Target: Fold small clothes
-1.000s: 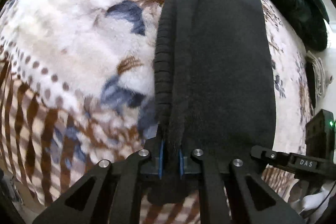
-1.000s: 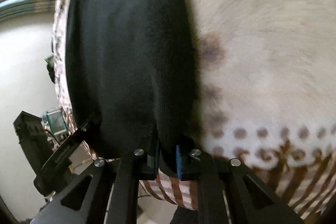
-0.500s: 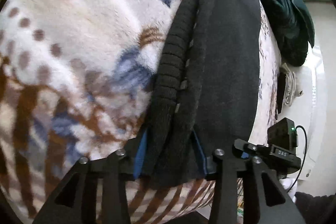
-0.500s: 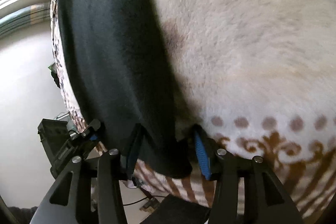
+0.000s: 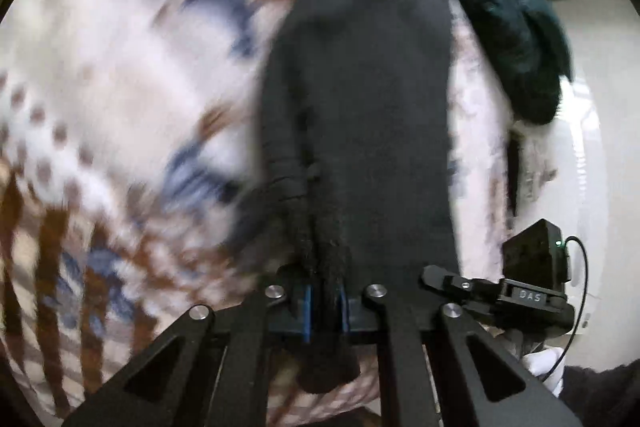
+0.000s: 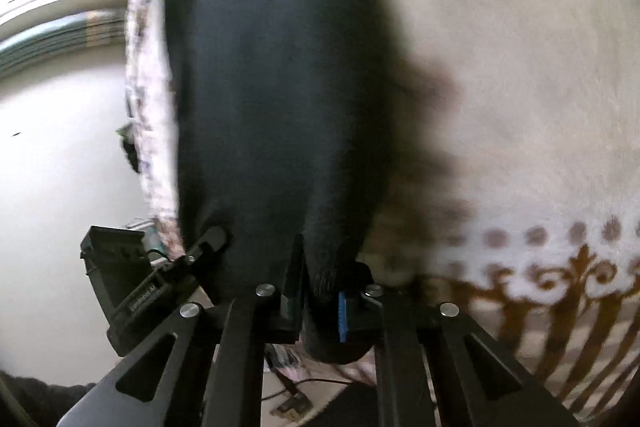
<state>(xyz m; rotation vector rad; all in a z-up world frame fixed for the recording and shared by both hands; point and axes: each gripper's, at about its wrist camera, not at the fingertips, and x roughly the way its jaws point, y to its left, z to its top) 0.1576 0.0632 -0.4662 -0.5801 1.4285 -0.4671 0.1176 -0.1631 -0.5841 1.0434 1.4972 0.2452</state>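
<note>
A black knit garment (image 5: 368,115) lies stretched along a patterned fleece blanket (image 5: 120,67). My left gripper (image 5: 325,301) is shut on its near ribbed edge, with cloth bunched between the blue pads. In the right wrist view the same black garment (image 6: 272,87) runs away from me. My right gripper (image 6: 320,301) is shut on its near corner, and the cloth hangs down past the pads. Both views are blurred by motion.
A dark teal garment (image 5: 516,39) lies heaped at the blanket's far right edge. The blanket (image 6: 520,87) is cream with brown and blue patterns and ends near a white wall (image 6: 60,167). The other gripper's body (image 5: 532,283) shows at the right.
Half a second ago both grippers stood open around the garment's edge. Both have closed on the cloth and the views have shifted, with motion blur.
</note>
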